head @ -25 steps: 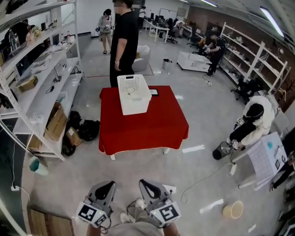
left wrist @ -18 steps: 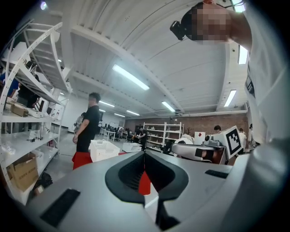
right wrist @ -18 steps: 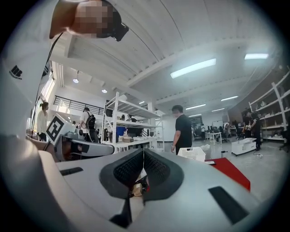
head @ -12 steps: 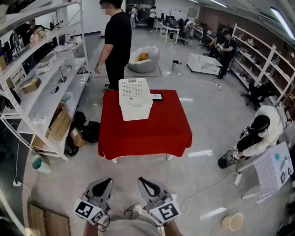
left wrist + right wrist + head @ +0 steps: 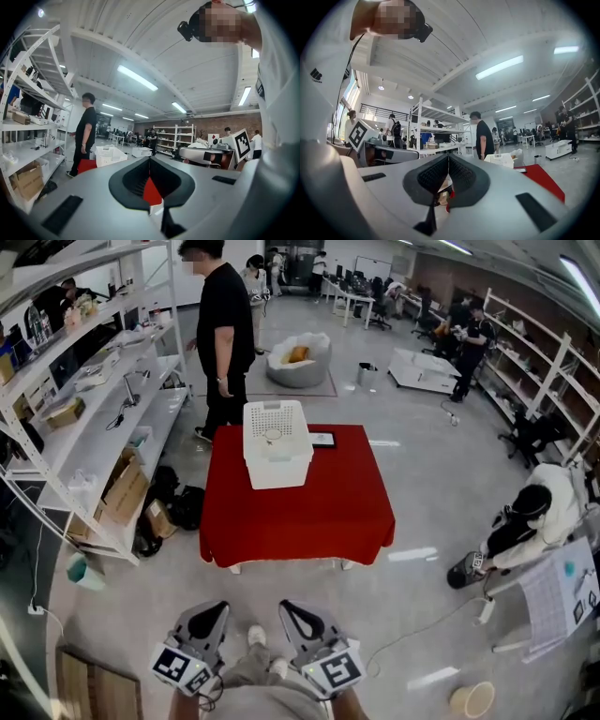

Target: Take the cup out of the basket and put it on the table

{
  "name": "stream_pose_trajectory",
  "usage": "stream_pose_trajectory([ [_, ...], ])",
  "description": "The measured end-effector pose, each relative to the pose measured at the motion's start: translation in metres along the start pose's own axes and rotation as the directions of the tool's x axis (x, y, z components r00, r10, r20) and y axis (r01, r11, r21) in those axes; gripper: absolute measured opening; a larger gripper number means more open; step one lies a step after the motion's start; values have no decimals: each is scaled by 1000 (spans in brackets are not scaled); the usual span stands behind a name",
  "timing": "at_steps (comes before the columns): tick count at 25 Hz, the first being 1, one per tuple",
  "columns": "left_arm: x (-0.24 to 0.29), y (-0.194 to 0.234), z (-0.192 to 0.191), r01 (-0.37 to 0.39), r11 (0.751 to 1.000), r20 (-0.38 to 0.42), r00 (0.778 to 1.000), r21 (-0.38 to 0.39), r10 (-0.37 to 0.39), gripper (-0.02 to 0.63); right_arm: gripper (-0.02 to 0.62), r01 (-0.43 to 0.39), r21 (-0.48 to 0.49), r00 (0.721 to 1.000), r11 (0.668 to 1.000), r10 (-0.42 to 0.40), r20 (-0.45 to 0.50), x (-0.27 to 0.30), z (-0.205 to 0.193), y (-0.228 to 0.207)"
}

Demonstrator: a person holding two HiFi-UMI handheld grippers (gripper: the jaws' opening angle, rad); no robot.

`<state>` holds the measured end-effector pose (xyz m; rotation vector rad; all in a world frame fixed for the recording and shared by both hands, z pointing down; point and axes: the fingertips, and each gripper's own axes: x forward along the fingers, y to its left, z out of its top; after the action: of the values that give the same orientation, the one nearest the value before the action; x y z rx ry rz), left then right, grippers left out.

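Cup [image 5: 273,435], judged light, rigid and best pinched at its rim, is seen in the basket [image 5: 277,465] on the table [image 5: 309,502], well apart from the left gripper [image 5: 216,611] and right gripper [image 5: 288,607], both closed on nothing.

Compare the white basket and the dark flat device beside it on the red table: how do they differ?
The white basket is a tall, open, perforated box; the dark flat device lies thin on the cloth. The basket is far larger than the device. The basket holds a round thing, likely the cup; the device holds nothing. Both rest on the far half of the red table.
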<state>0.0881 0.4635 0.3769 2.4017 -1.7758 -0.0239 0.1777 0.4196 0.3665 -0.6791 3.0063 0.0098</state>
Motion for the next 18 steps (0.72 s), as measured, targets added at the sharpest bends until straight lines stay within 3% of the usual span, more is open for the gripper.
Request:
stream_pose_trajectory([
  [18, 67, 87, -4, 40, 999, -10, 999, -13, -40, 11, 9, 45, 20, 999, 999, -44, -30, 97, -19, -49],
])
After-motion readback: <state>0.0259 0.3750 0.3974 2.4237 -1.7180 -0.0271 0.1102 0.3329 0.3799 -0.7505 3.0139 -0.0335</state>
